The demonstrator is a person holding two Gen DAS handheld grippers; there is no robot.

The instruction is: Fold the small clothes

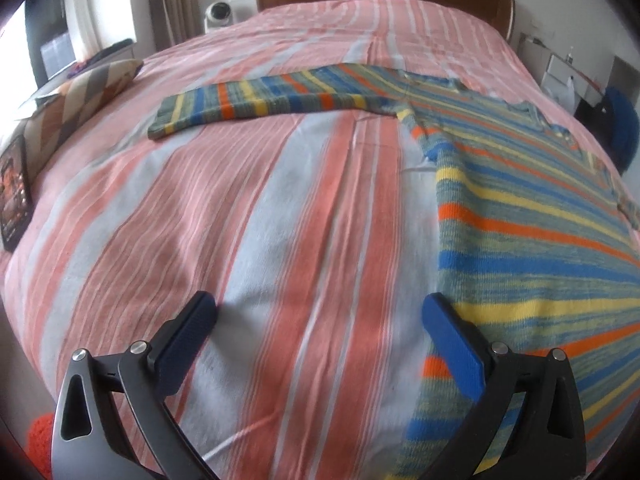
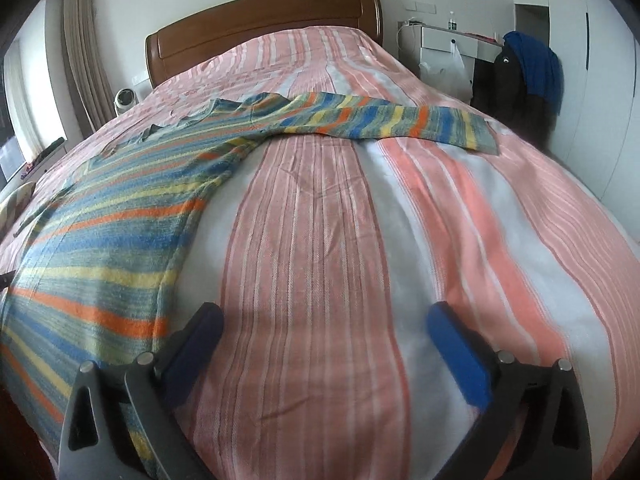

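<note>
Striped sweater (image 1: 520, 208) flat on bedspread (image 1: 280, 220), hem cut off by frame; we see left gripper (image 1: 320, 320) and right gripper (image 2: 324, 328) spread, nothing between.

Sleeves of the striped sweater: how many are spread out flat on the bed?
2. One sleeve lies stretched out in the left wrist view; the other sleeve lies stretched out in the right wrist view.

Striped sweater (image 1: 520, 208): knit wool-like cloth, matt, fuzzy ribbed texture. Bedspread (image 1: 280, 220) under it: woven cotton-like cloth, matt, faintly creased. Headboard (image 2: 264, 28) behind the sweater: glossy varnished wood. Left gripper (image 1: 320, 320): matt black plastic arms, shiny metal rivets, blue textured pads (image 1: 456, 336).
</note>
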